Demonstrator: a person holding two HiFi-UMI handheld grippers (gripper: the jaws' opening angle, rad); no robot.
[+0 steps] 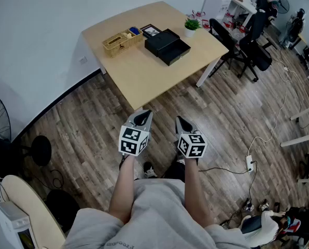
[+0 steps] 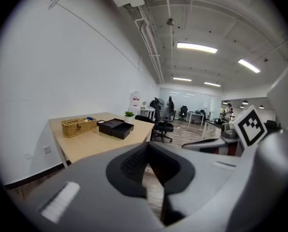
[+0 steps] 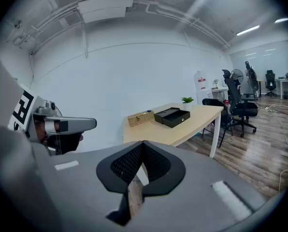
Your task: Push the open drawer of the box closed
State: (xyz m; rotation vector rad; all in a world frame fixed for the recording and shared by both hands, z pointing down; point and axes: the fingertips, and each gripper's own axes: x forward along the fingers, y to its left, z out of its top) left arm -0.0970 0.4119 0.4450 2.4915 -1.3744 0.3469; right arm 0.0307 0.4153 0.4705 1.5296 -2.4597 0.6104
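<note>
While the person stands well back from the table (image 1: 144, 74), the task looks not yet started. The black box (image 1: 162, 39) sits on the tabletop just beside a basket (image 1: 121, 41), with its drawer (image 1: 176, 52) pulled out. The next move likely calls for stepping up and setting a gripper against the drawer front to push it straight in. The left gripper (image 1: 142, 117) and right gripper (image 1: 183, 122) hang low before the body, jaws closed tip to tip, holding and touching nothing.

box (image 1: 158, 39): black, I see, drawer (image 1: 176, 52) black too
table (image 1: 144, 77): pale wood
basket (image 1: 121, 41): straw yellow
my left gripper (image 1: 142, 118), my right gripper (image 1: 183, 123): grey, black-and-white marker squares
floor (image 1: 92, 123): brown planks
</note>
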